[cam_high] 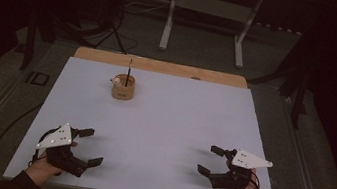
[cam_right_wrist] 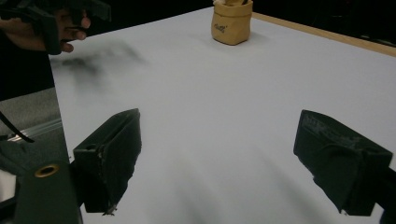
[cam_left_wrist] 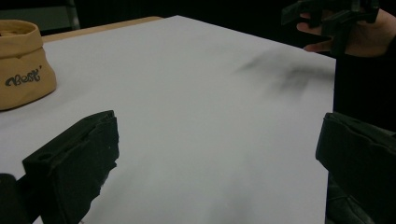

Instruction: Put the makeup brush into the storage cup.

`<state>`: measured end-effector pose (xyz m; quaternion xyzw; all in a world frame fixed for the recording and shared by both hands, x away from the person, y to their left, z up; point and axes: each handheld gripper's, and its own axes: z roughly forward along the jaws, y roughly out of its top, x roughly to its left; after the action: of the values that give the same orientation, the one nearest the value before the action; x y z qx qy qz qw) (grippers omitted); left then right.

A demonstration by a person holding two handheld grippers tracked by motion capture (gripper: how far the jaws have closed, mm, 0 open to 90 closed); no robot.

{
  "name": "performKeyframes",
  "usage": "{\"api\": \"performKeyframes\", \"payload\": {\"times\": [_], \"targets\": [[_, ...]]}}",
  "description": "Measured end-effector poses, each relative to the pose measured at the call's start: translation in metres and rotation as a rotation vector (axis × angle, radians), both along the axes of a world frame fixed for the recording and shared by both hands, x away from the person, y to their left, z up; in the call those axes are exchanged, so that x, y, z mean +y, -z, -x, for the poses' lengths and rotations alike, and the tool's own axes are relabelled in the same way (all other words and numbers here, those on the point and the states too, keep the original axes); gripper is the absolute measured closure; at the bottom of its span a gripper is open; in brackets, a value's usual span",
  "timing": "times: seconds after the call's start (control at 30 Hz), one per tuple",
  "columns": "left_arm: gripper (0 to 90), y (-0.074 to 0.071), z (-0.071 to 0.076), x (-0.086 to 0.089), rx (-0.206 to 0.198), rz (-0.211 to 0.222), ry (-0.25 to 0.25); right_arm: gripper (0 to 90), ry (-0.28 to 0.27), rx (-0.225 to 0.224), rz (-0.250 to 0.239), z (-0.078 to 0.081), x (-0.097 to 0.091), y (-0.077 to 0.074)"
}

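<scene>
Work looks not yet begun. Left tongs hover near the table's front left corner, jaws wide and empty. Farther back, left of centre, the pouch stands upright, well apart from both hands, a dark stick rising from it. Right tongs hover near the front right corner, likewise wide and empty. Reaching and grasping all remain, I judge.

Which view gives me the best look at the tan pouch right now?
The right gripper view: the tan pouch stands whole on the white table, with things poking out of its top. The left gripper view cuts it off at the frame's left edge but shows its lettering large. The high view shows it small, with a dark stick upright inside.
</scene>
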<state>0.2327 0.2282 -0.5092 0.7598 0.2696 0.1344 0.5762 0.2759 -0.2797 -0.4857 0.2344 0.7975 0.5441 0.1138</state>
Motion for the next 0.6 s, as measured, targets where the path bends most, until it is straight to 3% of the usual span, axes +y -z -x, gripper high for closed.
{"api": "performKeyframes", "payload": {"times": [0.13,0.3,0.47,0.6], "targets": [[0.0,0.0,0.0017,0.0022,-0.016,0.001,-0.009,15.0,0.001,0.006,0.011,0.0005,-0.0019,0.0022],[0.0,0.0006,0.0023,0.0053,-0.046,0.036,-0.028,14.9,-0.009,0.008,0.022,-0.0006,-0.0013,0.0049],[0.0,0.0016,0.0012,0.0033,-0.051,0.039,-0.025,15.0,-0.012,0.005,-0.011,-0.0022,-0.0004,0.0066],[0.0,0.0009,0.0014,0.0037,-0.059,0.047,-0.025,15.0,-0.014,0.003,-0.012,-0.0027,0.0006,0.0077]]}}
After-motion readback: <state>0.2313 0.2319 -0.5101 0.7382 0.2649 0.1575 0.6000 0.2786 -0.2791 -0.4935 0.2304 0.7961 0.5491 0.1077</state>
